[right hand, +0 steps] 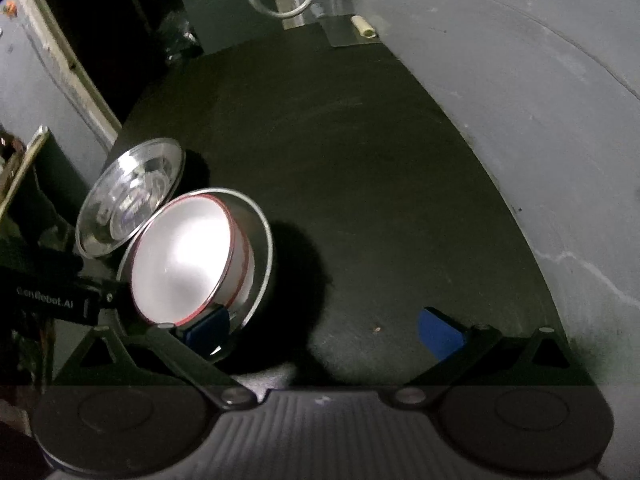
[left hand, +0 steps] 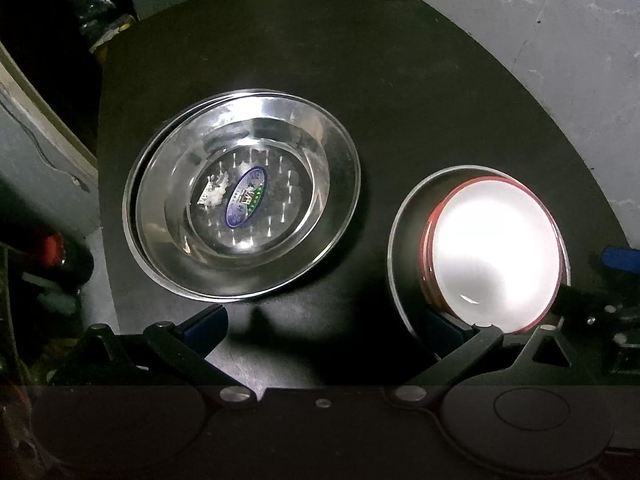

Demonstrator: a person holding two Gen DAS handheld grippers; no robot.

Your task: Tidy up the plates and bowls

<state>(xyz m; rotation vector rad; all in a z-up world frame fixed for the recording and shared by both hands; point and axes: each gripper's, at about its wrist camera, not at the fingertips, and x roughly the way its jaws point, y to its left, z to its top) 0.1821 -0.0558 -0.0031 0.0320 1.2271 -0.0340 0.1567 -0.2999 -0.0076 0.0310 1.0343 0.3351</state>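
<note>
table: dark matte black tabletop, curved edge in fisheye
wall: grey plaster wall on the right, pale cracks and scuffs
far end: small cream roll on a grey slab, looped grey cable behind
left: dim clutter, pale wooden frame strip
light: dim room, harsh glare from above

Storeroom-like corner (dim): bare grey wall, cluttered shelving.

Stacked steel plates beside red-rimmed white bowls nested in a steel bowl.
</note>
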